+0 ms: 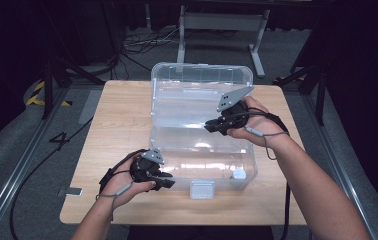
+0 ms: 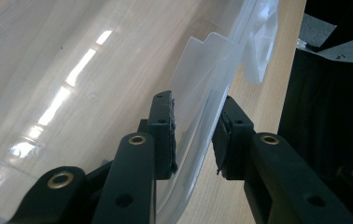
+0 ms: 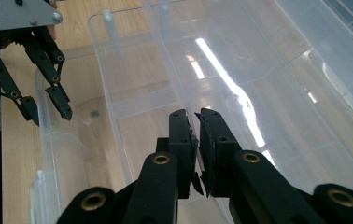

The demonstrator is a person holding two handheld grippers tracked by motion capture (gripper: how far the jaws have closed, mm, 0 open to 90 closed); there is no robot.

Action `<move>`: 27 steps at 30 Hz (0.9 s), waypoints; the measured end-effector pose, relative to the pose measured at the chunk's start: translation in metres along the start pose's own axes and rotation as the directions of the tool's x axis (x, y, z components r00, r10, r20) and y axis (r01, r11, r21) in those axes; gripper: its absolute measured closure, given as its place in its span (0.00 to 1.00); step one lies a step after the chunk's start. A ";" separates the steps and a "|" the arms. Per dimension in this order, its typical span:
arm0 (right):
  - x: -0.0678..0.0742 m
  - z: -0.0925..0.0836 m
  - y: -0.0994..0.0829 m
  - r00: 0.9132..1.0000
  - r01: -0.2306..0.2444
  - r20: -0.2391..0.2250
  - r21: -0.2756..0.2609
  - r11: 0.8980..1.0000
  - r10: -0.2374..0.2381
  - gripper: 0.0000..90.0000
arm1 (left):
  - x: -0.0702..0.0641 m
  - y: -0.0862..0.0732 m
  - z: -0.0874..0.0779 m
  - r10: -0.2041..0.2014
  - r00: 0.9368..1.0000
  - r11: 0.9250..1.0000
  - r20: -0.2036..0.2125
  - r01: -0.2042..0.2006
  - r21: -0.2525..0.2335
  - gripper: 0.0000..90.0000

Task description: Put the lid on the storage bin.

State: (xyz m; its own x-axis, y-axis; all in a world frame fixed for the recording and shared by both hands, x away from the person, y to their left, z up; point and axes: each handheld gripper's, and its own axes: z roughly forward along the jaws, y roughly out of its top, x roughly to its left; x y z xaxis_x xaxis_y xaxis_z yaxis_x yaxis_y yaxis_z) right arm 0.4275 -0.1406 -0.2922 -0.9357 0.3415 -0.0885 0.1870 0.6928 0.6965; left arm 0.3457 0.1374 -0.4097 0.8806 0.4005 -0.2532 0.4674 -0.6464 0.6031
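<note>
Overhead, a clear plastic storage box [image 1: 202,150] lies open in the middle of the wooden table [image 1: 117,120], its lid [image 1: 202,85] standing up behind, with the left gripper [image 1: 164,181] at its near-left corner and the right gripper [image 1: 212,127] over the hinge line. Left gripper view: the jaws straddle the box's side wall [image 2: 198,126] (probably to steady it), though whether the pads [image 2: 167,135] press is unclear. Right gripper view: the jaws stand nearly shut on the thin rim [image 3: 174,93], likely to swing the lid.
</note>
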 end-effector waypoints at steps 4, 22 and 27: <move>0.002 -0.001 -0.001 1.000 0.004 -0.003 0.001 1.000 -0.004 0.93 | 0.000 0.000 0.000 0.000 1.000 1.000 0.000 0.000 0.000 0.80; 0.014 -0.004 -0.007 0.999 0.003 -0.037 -0.004 1.000 -0.003 0.93 | 0.000 0.000 0.000 -0.001 1.000 1.000 0.000 0.001 0.000 0.80; 0.016 -0.005 -0.009 0.999 0.003 -0.041 -0.007 1.000 -0.003 0.93 | 0.000 0.000 0.000 -0.001 1.000 1.000 0.000 0.001 0.000 0.80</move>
State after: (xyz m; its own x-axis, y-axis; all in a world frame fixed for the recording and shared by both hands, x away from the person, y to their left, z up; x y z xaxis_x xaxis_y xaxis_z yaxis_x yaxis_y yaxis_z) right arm 0.4092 -0.1446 -0.2968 -0.9478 0.3130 -0.0614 0.1823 0.6895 0.7009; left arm 0.3458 0.1375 -0.4096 0.8800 0.4014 -0.2541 0.4686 -0.6456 0.6030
